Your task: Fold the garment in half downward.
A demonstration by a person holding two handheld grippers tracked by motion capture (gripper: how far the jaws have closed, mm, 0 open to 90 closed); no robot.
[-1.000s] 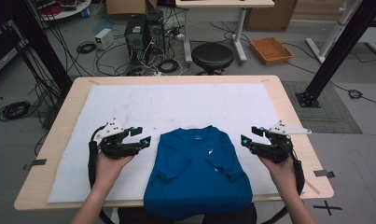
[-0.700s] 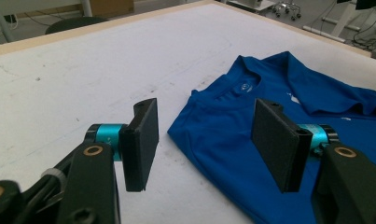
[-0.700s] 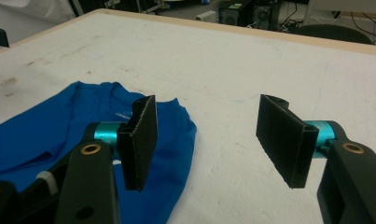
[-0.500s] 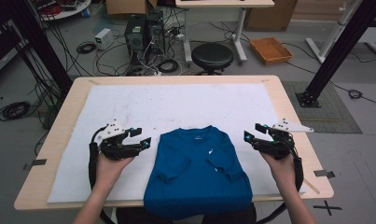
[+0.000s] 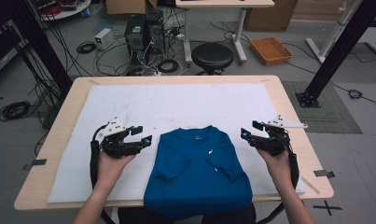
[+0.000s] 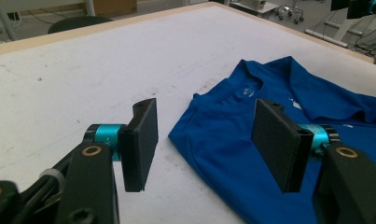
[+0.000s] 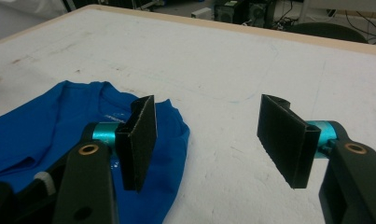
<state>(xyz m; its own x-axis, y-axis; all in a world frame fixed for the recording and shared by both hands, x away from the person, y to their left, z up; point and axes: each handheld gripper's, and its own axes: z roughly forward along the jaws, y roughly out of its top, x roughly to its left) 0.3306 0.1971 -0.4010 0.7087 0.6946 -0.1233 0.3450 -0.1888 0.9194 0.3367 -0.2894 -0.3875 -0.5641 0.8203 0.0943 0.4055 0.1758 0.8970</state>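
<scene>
The blue shirt (image 5: 198, 173) lies flat at the near middle of the white mat (image 5: 176, 105) (hem over the table edge), its long axis running near-to-far, collar pointing away. The left gripper (image 5: 146, 137) and right gripper (image 5: 247, 131) flank its 2 shoulders, jaws apart, holding nothing.

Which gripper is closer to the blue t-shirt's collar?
Left, narrowly. The left gripper hovers just off the blue t-shirt shoulder beside the collar; the right gripper sits farther off its opposite shoulder.

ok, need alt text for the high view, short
A blue T-shirt lies flat on a white-covered table, sleeves folded in and hem hanging over the near edge. A person holds the left gripper and the right gripper at either side of it, jaws open, neither touching the cloth.
</scene>
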